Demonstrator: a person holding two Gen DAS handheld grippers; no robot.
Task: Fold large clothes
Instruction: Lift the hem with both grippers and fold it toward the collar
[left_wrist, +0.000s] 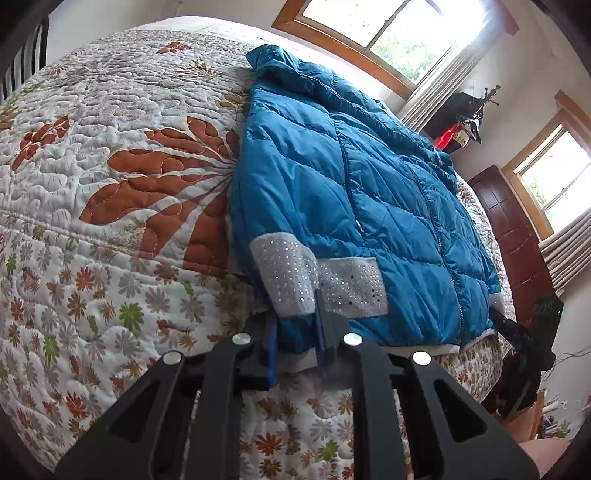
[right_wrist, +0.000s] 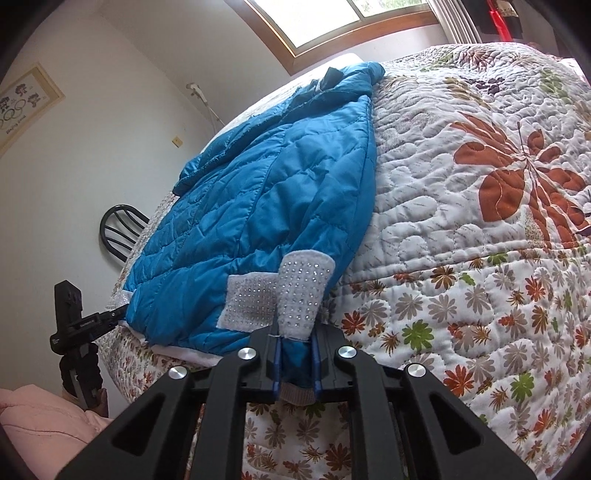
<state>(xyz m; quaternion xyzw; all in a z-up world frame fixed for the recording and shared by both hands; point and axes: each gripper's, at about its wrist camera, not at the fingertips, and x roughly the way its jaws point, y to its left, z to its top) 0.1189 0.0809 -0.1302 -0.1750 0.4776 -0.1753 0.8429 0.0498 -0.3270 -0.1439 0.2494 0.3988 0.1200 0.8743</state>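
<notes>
A blue quilted jacket (left_wrist: 369, 184) (right_wrist: 258, 206) lies front up on the bed, its sleeves folded in along the body. The white sparkly cuffs (left_wrist: 288, 273) (right_wrist: 303, 295) rest near the bottom hem. My left gripper (left_wrist: 295, 350) is shut on the hem at one bottom corner, just under a cuff. At the other bottom corner my right gripper (right_wrist: 295, 363) is shut on the hem, with blue fabric and grey ribbing pinched between its pads. Each wrist view shows the other gripper (left_wrist: 495, 319) (right_wrist: 118, 314) at the jacket's far corner.
The floral quilt (left_wrist: 110, 184) (right_wrist: 480, 221) covers the whole bed, with bare quilt on both sides of the jacket. A dark chair (right_wrist: 122, 229) stands beside the bed. A brown door (left_wrist: 509, 229) and windows are behind. A pink sleeve (right_wrist: 44, 413) shows low left.
</notes>
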